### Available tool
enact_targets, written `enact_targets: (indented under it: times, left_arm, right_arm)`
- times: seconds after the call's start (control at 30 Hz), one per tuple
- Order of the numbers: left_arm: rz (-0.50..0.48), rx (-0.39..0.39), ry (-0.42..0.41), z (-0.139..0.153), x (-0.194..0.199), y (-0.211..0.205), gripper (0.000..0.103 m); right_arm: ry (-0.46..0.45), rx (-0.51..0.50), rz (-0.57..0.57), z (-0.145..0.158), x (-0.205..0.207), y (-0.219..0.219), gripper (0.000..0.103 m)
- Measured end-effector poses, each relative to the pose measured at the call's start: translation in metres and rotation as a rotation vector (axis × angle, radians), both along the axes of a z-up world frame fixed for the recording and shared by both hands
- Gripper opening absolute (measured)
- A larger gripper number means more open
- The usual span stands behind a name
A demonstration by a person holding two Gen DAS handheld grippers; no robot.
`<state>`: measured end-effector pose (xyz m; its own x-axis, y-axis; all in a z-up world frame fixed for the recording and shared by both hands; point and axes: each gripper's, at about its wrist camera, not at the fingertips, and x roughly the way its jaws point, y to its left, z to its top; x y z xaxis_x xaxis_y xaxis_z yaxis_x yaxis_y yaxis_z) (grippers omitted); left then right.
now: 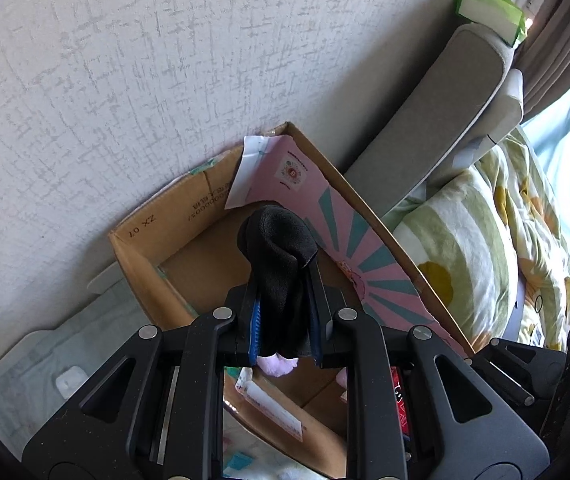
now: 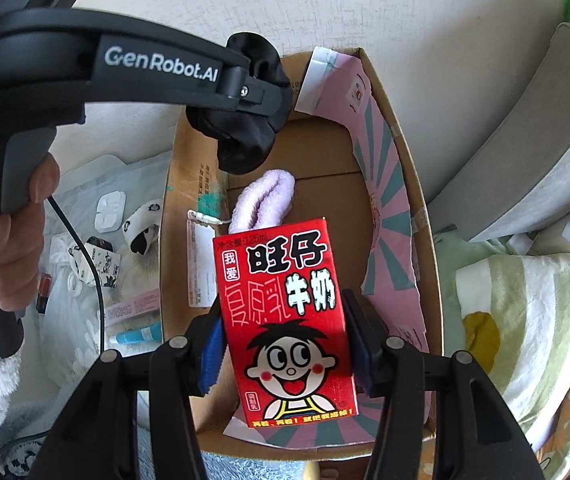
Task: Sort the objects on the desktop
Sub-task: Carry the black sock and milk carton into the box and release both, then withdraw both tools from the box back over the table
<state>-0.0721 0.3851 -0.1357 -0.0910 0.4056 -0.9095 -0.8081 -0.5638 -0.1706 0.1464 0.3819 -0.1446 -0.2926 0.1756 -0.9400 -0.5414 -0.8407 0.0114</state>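
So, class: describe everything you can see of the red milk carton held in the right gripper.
The red milk carton is a small rectangular paper box, glossy red, printed with black and white Chinese characters and a grinning cartoon boy's face. It looks intact and upright, tilted slightly. The right gripper clamps its two sides with blue-padded fingers, holding it above the open cardboard box.

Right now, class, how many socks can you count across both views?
2. A black fabric sock is clamped in the left hand-held gripper above the brown cardboard box; a fluffy lilac sock lies on the box floor. Others may be hidden.
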Motion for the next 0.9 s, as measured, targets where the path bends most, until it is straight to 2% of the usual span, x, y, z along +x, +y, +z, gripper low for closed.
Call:
enact_targets:
  times: [0.1, 0.17, 0.2, 0.23, 0.27, 0.3, 0.37, 0.47, 0.9]
  left_arm:
    - [0.016, 0.008, 0.012, 0.002, -0.004, 0.003, 0.016]
    - [0.027, 0.006, 0.006, 0.002, -0.007, 0.006, 0.023]
    - [0.038, -0.01, -0.005, 0.001, -0.009, 0.007, 0.043]
    - [0.046, -0.024, -0.012, 0.0, -0.01, 0.008, 0.089]
    - [0.046, -0.016, -0.012, 0.001, -0.01, 0.008, 0.102]
    - [0.047, 0.011, -0.005, 0.004, -0.01, 0.006, 0.103]
    - [0.044, 0.053, -0.013, 0.008, -0.009, 0.003, 0.103]
    - [0.044, 0.059, -0.047, 0.01, -0.011, 0.0, 0.103]
    - [0.078, 0.092, -0.002, 0.036, -0.014, -0.033, 0.103]
  right_arm:
    - [0.011, 0.003, -0.008, -0.001, -0.002, 0.003, 0.049]
    - [0.02, -0.006, -0.011, -0.003, -0.005, 0.005, 0.049]
    - [0.019, -0.011, -0.02, -0.005, -0.007, 0.007, 0.055]
    - [0.016, -0.019, -0.031, -0.007, -0.008, 0.009, 0.06]
    - [0.021, -0.027, -0.042, -0.008, -0.008, 0.011, 0.078]
    - [0.027, -0.029, -0.05, -0.009, -0.007, 0.011, 0.093]
    - [0.048, -0.045, -0.044, -0.008, -0.005, 0.012, 0.103]
    - [0.079, -0.036, -0.032, -0.004, 0.0, 0.01, 0.102]
    - [0.063, 0.043, -0.008, 0.007, 0.006, 0.004, 0.102]
